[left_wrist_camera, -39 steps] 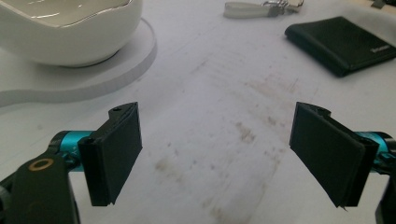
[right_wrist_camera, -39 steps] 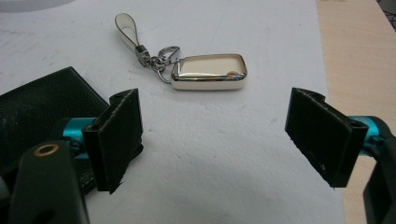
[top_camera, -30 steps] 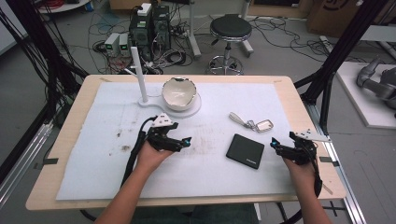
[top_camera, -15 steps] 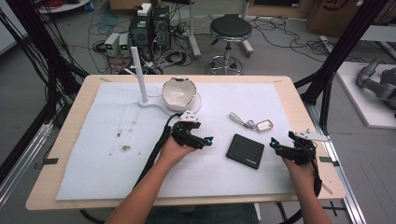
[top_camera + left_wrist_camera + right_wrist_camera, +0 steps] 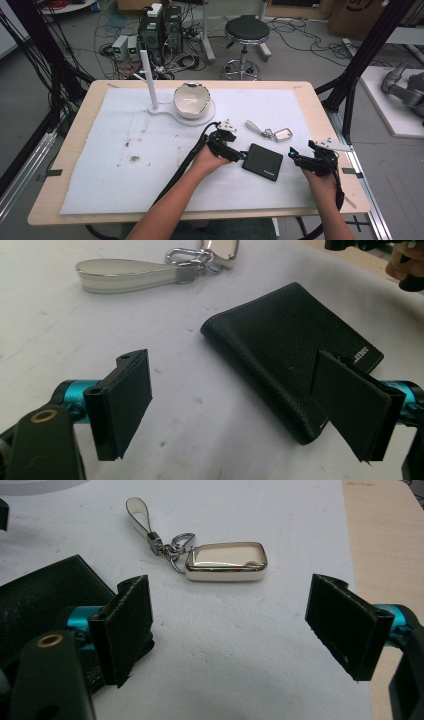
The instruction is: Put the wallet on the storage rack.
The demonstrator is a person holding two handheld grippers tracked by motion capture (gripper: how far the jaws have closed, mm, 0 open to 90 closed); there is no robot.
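Lab floor with cables and a stool behind; wooden table (image 5: 70, 165) under a white sheet (image 5: 125, 175). Bowl (image 5: 191, 100) on its stand far centre. Wallet (image 5: 263, 161) lies flat, centre-right, between both tools. Left gripper (image 5: 235, 400) spread wide, one jaw over the wallet's near corner. Right gripper (image 5: 227, 630) also spread, empty, aimed at the key fob (image 5: 226, 562). Wallet looks light, soft leather, slightly grippy; best pinched across an edge. Plenty of bare sheet left; table edge close on the right.

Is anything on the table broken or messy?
Yes. The white bowl on the white stand has a jagged, uneven rim, like a cracked eggshell; it could be made that way. Dark specks dirty the white cloth at its left side. The black leather wallet lies askew to the table's edges.
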